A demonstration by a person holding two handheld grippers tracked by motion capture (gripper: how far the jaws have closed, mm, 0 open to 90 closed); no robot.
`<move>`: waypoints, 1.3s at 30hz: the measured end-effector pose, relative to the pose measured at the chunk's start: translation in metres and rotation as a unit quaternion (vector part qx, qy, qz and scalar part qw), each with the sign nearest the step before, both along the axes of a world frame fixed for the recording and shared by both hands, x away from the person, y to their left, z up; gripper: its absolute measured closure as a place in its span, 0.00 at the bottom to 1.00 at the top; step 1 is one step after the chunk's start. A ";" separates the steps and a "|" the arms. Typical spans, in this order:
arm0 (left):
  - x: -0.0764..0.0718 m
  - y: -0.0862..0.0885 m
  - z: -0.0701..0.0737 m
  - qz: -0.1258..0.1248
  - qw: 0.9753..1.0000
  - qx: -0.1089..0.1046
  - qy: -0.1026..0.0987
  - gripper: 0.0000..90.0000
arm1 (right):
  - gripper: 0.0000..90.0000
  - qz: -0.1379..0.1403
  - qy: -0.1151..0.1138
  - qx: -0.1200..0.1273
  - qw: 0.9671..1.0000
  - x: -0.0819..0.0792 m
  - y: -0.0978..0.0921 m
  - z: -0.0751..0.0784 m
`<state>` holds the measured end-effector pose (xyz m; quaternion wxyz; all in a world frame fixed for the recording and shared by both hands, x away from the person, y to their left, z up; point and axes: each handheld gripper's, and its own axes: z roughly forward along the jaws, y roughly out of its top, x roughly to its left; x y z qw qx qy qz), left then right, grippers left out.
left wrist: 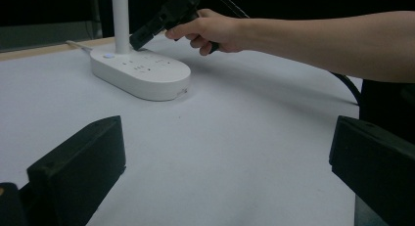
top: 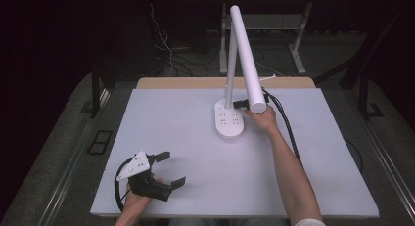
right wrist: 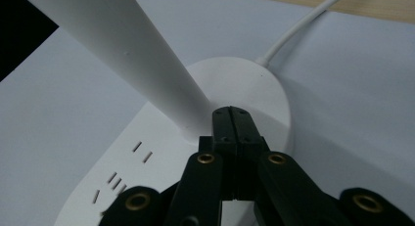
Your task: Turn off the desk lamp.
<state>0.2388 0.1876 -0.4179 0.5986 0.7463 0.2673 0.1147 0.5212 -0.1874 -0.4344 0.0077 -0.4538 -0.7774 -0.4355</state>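
Right gripper view — tool (right wrist: 232, 119) at lamp base (right wrist: 254, 84)

A lab or test room is indicated: a white surface (top: 171, 138) is set amid dark curtains, loose floor cables (top: 166, 50) and bare desk frames (top: 298, 45).

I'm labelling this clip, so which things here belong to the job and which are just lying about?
In the job:
- desk lamp base with its button
- right hand-held gripper, jaws shut, tips at the base by the stem
- lamp stem

Lying about:
- left hand-held gripper, open, idle
- lamp's white cord
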 end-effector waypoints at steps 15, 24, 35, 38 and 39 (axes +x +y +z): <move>0.000 0.002 0.001 0.002 1.000 -0.003 0.000 0.00 | 1.00 -0.011 -0.001 -0.007 1.000 -0.001 0.000 0.004; 0.000 0.002 0.000 0.002 1.000 -0.003 0.000 0.00 | 1.00 -0.007 -0.013 -0.005 1.000 -0.008 -0.006 0.016; 0.000 -0.001 0.001 -0.001 1.000 -0.003 0.000 0.00 | 0.97 -0.008 -0.046 -0.003 0.999 -0.032 -0.024 0.041; 0.000 -0.001 0.001 -0.001 1.000 -0.004 0.000 0.00 | 0.90 -0.009 -0.045 0.009 0.999 -0.040 -0.032 0.046; 0.000 -0.001 0.000 -0.001 1.000 -0.005 0.000 0.00 | 0.87 -0.009 -0.044 0.011 0.999 -0.043 -0.034 0.048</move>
